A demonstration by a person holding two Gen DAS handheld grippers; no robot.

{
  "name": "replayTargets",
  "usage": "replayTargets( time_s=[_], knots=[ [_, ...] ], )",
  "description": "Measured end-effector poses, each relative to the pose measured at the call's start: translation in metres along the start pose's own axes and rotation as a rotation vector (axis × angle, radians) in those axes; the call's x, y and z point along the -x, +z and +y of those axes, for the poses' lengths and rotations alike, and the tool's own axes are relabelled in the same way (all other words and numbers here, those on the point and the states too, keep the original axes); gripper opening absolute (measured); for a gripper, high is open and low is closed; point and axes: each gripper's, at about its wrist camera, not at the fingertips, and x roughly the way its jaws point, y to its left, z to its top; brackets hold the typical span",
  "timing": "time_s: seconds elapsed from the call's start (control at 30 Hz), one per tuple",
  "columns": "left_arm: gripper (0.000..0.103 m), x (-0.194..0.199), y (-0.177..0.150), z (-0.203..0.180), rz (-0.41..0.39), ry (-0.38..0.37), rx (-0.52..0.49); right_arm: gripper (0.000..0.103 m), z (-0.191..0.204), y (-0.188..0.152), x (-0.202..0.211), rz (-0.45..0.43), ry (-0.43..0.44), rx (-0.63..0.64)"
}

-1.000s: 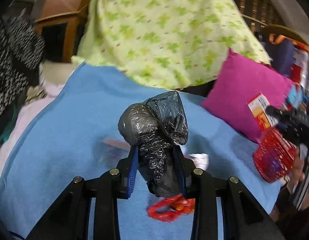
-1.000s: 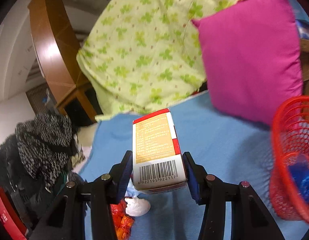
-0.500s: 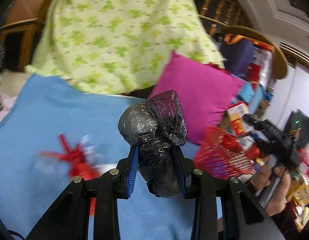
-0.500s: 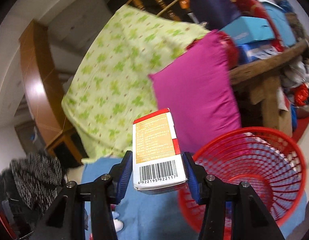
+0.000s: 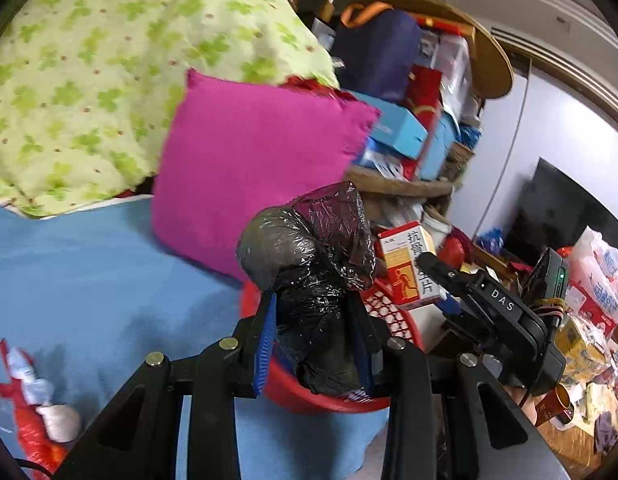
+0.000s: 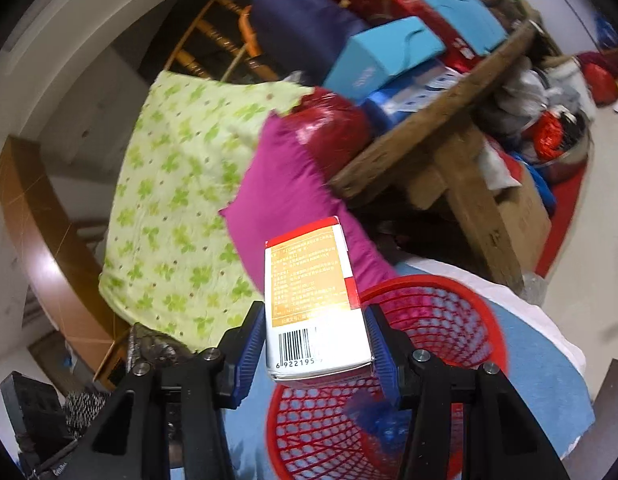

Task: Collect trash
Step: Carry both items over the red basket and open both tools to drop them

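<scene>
Now our left gripper (image 5: 313,336) pinches a crumpled black plastic bag (image 5: 309,280), the right gripper (image 6: 315,342) a white-and-orange cardboard box (image 6: 313,300); releasing off-centre could miss the red mesh basket (image 6: 449,312).

1 red basket (image 6: 441,312), 1 orange-and-white box (image 6: 313,312), 1 black bag bundle (image 5: 313,280), 1 magenta pillow (image 5: 249,176), 2 claws: left (image 5: 313,340), right (image 6: 315,344).

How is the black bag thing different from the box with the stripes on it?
The black plastic bag is crumpled, lumpy and dark; the box is flat-sided, white and orange with a barcode. The left hand-held gripper squeezes the bag; the right hand-held gripper clamps the box. Both are over the red basket.
</scene>
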Motion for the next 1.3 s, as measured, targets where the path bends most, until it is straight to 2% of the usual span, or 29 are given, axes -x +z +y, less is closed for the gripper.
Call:
replayTargets(
  time_s=[0.23, 0.27, 0.3, 0.33, 0.4, 0.63, 0.8, 0.9, 1.13, 1.3],
  knots=[
    [0.038, -0.046, -0.007, -0.018, 0.085, -0.004, -0.008, 0.056, -0.022, 0.004, -0.01, 0.062, -0.056, -0.066],
    [0.04, -0.05, -0.009, -0.018, 0.094, -0.003, -0.004, 0.059, -0.023, 0.004, -0.012, 0.075, -0.059, -0.067],
    [0.048, -0.052, -0.01, -0.016, 0.103, 0.001, 0.002, 0.063, -0.024, 0.003, -0.015, 0.09, -0.061, -0.07],
    [0.056, -0.054, -0.011, -0.015, 0.107, 0.004, 0.011, 0.066, -0.025, 0.003, -0.017, 0.101, -0.061, -0.078],
    [0.063, -0.052, -0.013, -0.011, 0.093, 0.01, 0.027, 0.072, -0.025, 0.002, -0.02, 0.107, -0.063, -0.084],
    [0.064, -0.031, -0.021, 0.0, 0.065, 0.057, -0.011, 0.072, -0.008, -0.003, -0.017, 0.065, -0.059, -0.024],
    [0.069, -0.006, -0.039, 0.021, 0.065, 0.183, -0.037, 0.072, 0.028, -0.018, -0.019, 0.052, -0.016, 0.077],
    [0.071, 0.013, -0.053, 0.046, 0.078, 0.312, -0.036, 0.072, 0.057, -0.034, -0.025, 0.066, 0.024, 0.145],
    [0.072, 0.054, -0.074, 0.114, 0.061, 0.578, 0.027, 0.072, 0.116, -0.085, -0.048, 0.154, 0.094, 0.268],
    [0.072, 0.074, -0.089, 0.145, 0.021, 0.719, 0.038, 0.072, 0.144, -0.117, -0.067, 0.216, 0.105, 0.307]
  ],
)
